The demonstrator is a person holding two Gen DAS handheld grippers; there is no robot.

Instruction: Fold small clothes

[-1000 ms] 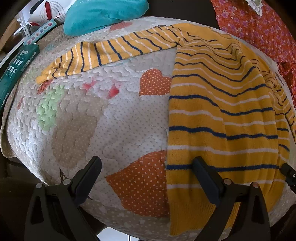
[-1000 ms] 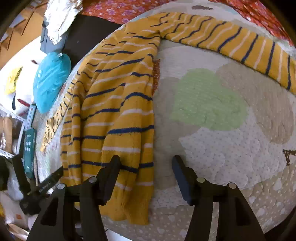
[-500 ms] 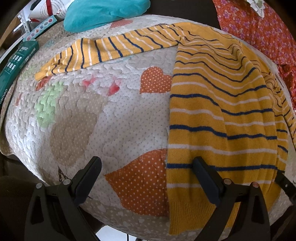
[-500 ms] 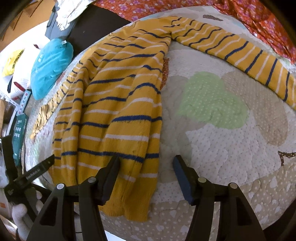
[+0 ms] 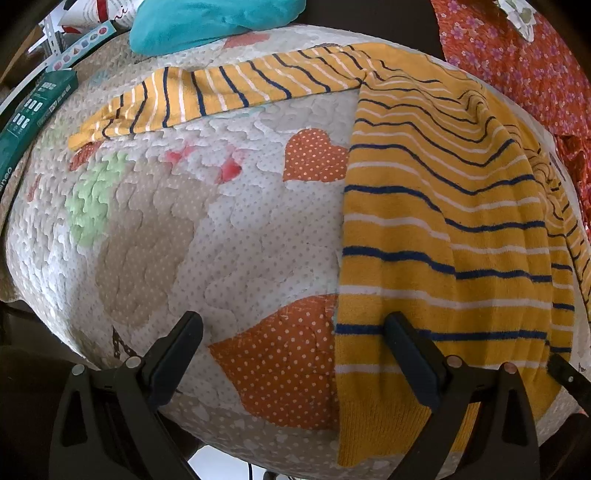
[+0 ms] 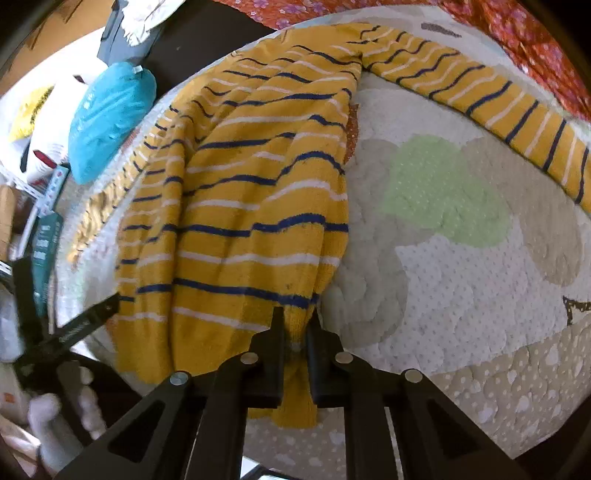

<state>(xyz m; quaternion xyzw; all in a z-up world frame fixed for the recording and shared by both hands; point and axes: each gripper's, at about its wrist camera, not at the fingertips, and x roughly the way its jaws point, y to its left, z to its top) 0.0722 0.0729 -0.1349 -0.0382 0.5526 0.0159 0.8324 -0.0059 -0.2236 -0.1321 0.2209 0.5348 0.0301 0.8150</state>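
A yellow sweater (image 5: 424, 229) with navy and white stripes lies spread on a patterned quilt (image 5: 221, 229), sleeves stretched out to both sides. My left gripper (image 5: 291, 321) is open and straddles the sweater's left edge near the hem, with its right finger (image 5: 410, 362) over the knit. In the right wrist view the sweater (image 6: 251, 206) bunches toward my right gripper (image 6: 295, 317). Its jaws are closing, with the hem's right corner pinched between the pads. The left gripper (image 6: 85, 325) shows at the sweater's other corner.
A teal cushion (image 5: 214, 18) and a green box (image 5: 29, 110) lie past the quilt's far left edge. Red floral cloth (image 5: 517, 55) borders the far right. A white-gloved hand (image 6: 55, 417) shows at the lower left. The quilt (image 6: 443, 258) drops off near both grippers.
My right gripper went from wide open to closed on the sweater's hem corner, gathering the fabric there. The left gripper stayed open in the same spot.
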